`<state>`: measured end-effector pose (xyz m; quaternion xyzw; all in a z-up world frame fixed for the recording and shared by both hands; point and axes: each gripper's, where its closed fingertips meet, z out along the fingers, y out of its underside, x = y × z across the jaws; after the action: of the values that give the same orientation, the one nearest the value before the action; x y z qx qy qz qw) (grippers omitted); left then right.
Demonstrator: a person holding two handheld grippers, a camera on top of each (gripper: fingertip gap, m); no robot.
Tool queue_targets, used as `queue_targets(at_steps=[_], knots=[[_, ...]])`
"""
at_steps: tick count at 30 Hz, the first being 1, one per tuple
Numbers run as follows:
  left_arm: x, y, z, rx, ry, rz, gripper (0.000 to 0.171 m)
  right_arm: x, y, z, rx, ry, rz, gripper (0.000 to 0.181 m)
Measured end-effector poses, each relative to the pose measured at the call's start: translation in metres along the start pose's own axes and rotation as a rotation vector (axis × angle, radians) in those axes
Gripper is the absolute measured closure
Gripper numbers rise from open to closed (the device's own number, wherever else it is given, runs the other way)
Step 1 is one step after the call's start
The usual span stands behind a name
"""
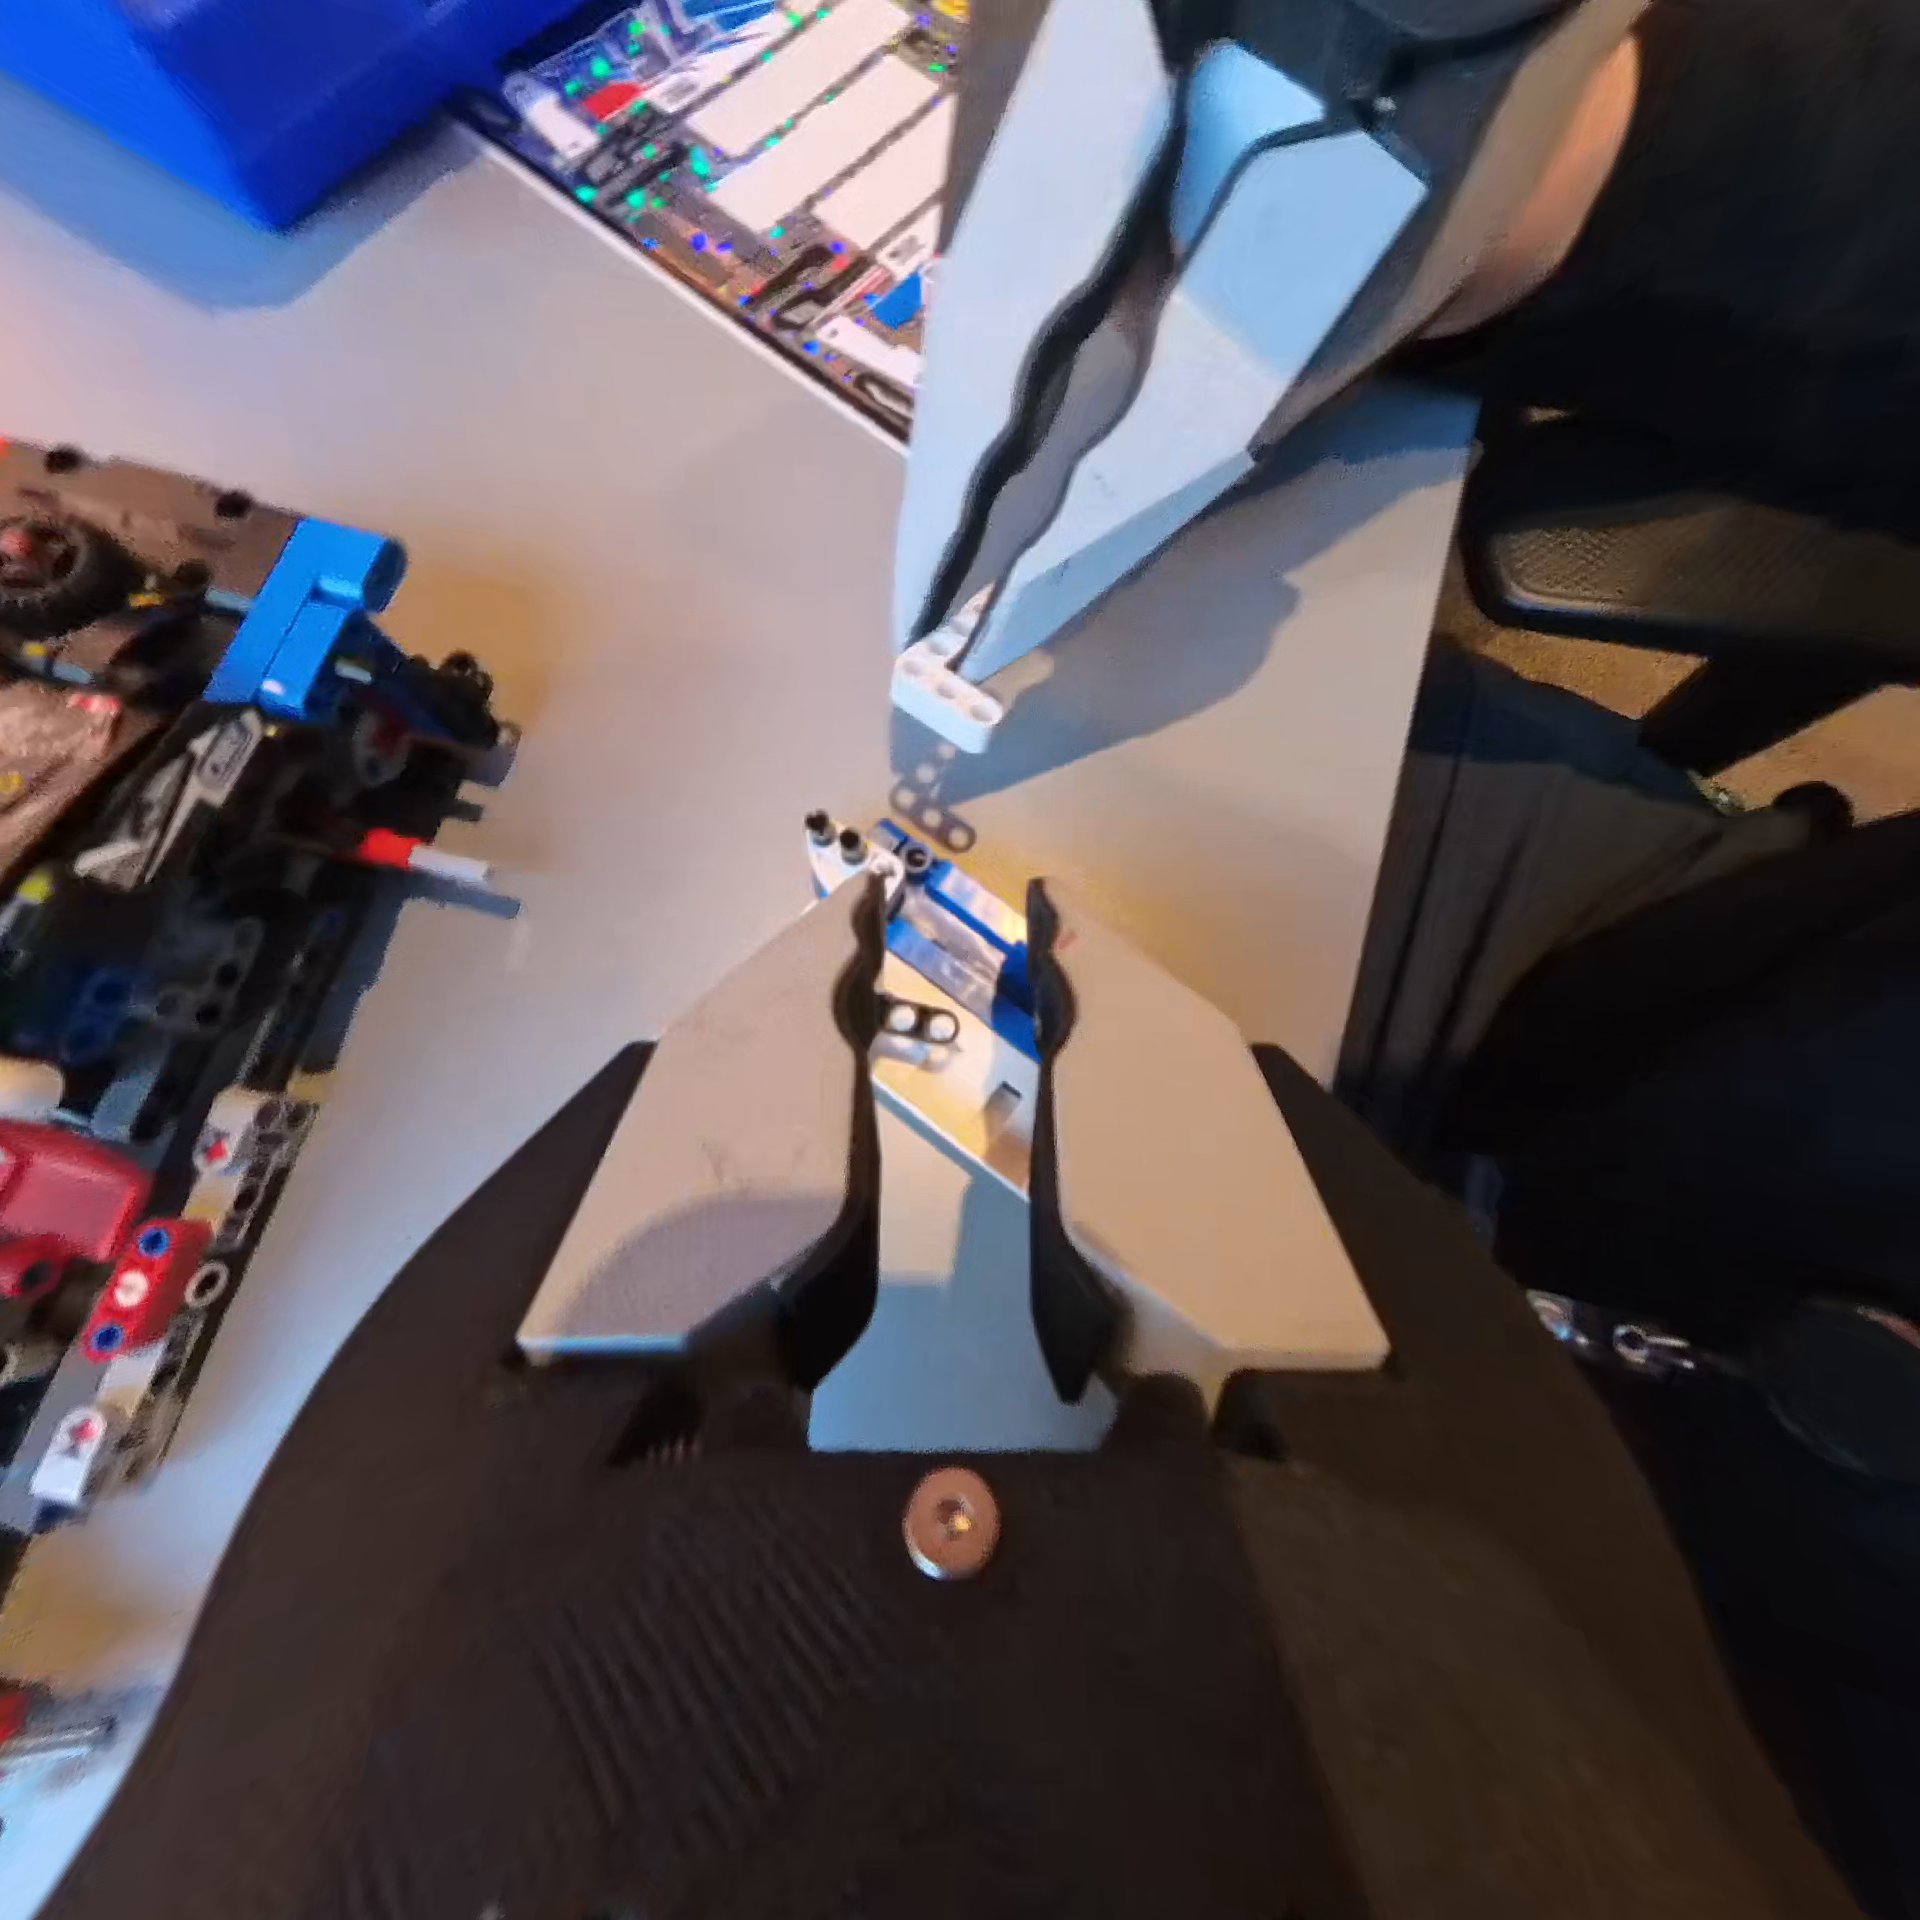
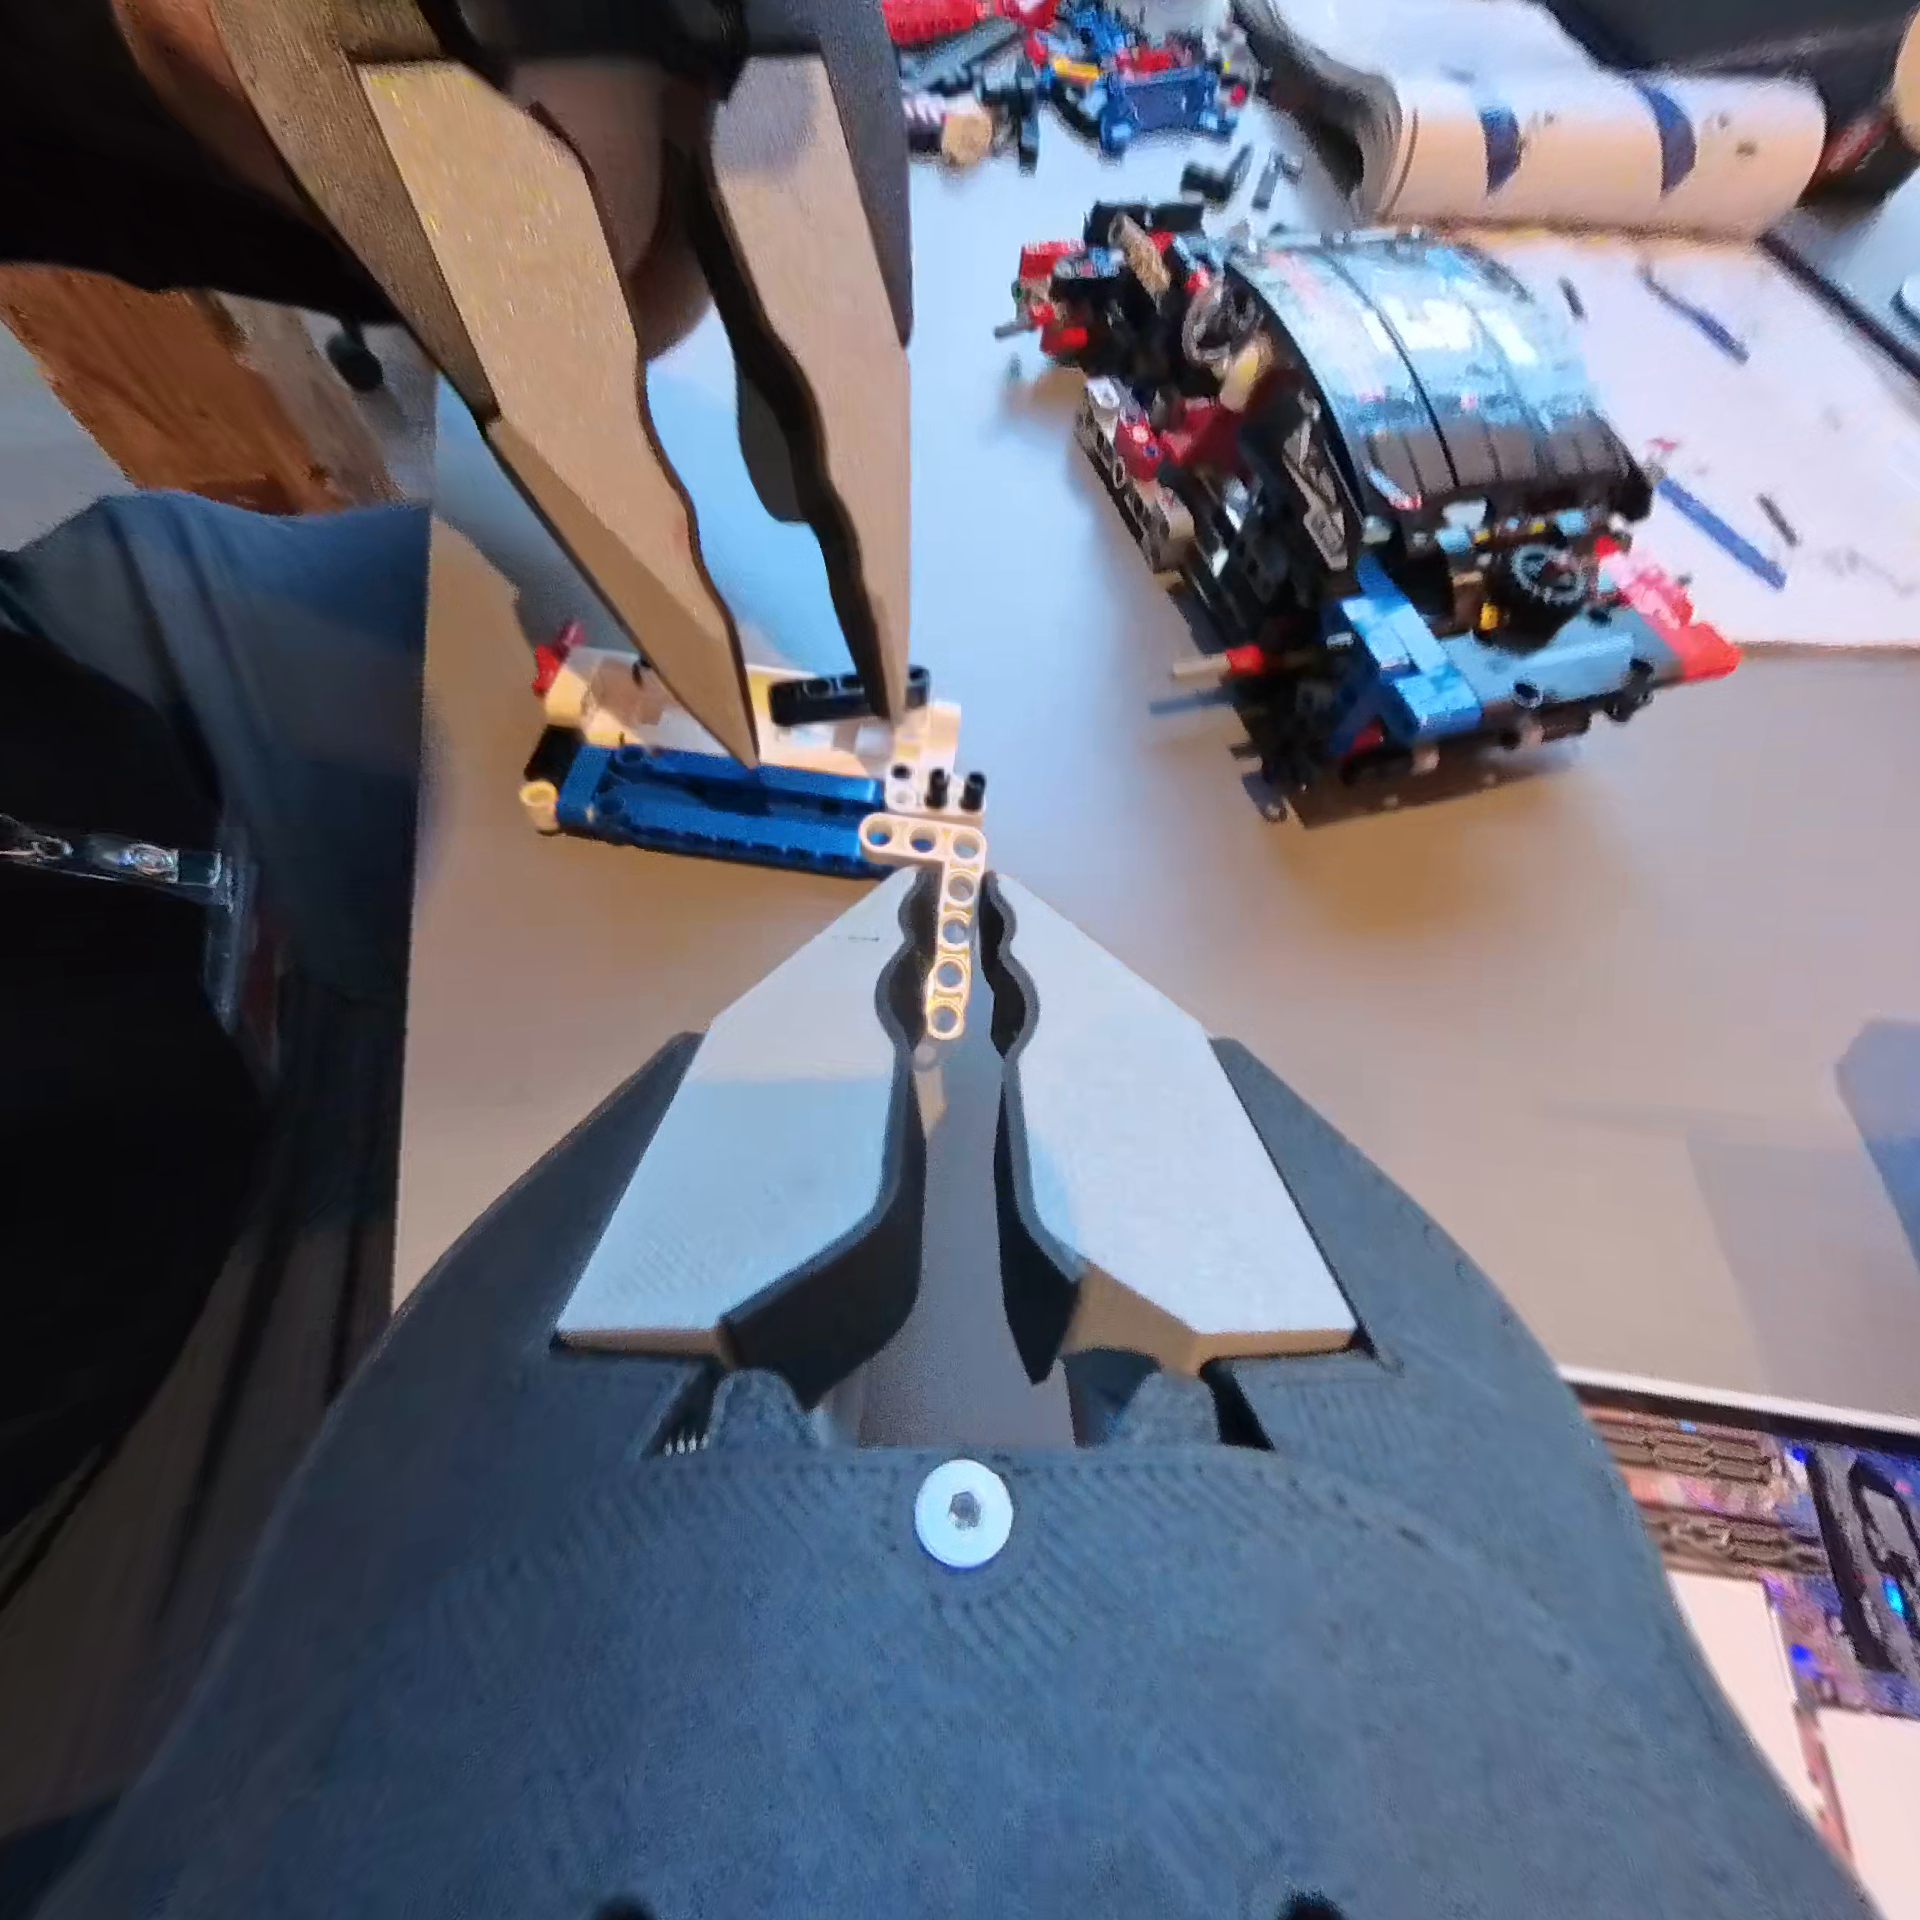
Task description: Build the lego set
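Note:
A blue and white sub-assembly [image 2: 727,805] lies on the pale table [image 2: 1247,1039]. Two black pins [image 2: 956,787] stand at its near end. My left gripper [image 1: 956,888] straddles it with the jaws partly closed on it; it also shows in the right wrist view [image 2: 821,732], coming from the top. My right gripper [image 2: 954,883] is shut on a white L-shaped beam [image 2: 951,935], with its short arm forward just beside the pins. In the left wrist view the right gripper [image 1: 961,644] holds the beam [image 1: 940,691] a little above the table, beyond the sub-assembly [image 1: 956,935].
A partly built black, blue and red car model [image 2: 1403,520] stands to the side, also in the left wrist view [image 1: 208,779]. An open instruction booklet [image 1: 779,187] and a blue box [image 1: 260,83] lie farther off. Loose parts [image 2: 1091,62] lie at the back. The table edge [image 1: 1403,831] is close. Spacing between my two grippers at the tips: around 4 cm.

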<state>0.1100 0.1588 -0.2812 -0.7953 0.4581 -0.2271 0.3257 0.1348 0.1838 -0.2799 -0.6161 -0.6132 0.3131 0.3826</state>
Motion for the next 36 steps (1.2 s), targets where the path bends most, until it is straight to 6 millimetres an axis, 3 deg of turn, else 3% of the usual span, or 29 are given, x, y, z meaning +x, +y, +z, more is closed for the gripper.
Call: queue_targets(at_steps=[5, 13, 19, 24, 26, 28, 32, 36], knots=[[-0.013, 0.008, 0.005, -0.088, -0.074, 0.082, 0.152, 0.003, -0.006, 0.009, -0.026, -0.014, -0.025, 0.176], [-0.007, -0.003, 0.003, -0.036, -0.006, -0.051, 0.155, -0.001, -0.028, 0.021, -0.035, -0.043, -0.051, 0.176], [-0.015, -0.006, -0.009, 0.044, 0.112, -0.254, 0.162, -0.008, -0.035, 0.012, 0.020, -0.011, -0.265, 0.176], [-0.001, -0.020, -0.016, 0.113, 0.370, -0.446, 0.166, -0.012, -0.050, 0.008, 0.089, 0.011, -0.334, 0.176], [0.005, -0.022, -0.018, 0.129, 0.447, -0.485, 0.165, -0.009, -0.051, 0.007, 0.090, 0.025, -0.334, 0.176], [0.008, -0.022, -0.021, 0.136, 0.491, -0.504, 0.153, -0.006, -0.048, 0.006, 0.070, 0.042, -0.344, 0.176], [0.011, -0.029, -0.026, 0.179, 0.549, -0.531, 0.151, -0.009, -0.046, 0.005, 0.070, 0.038, -0.353, 0.176], [0.014, -0.030, -0.019, 0.158, 0.571, -0.542, 0.150, -0.010, -0.044, 0.011, 0.040, 0.045, -0.375, 0.176]])
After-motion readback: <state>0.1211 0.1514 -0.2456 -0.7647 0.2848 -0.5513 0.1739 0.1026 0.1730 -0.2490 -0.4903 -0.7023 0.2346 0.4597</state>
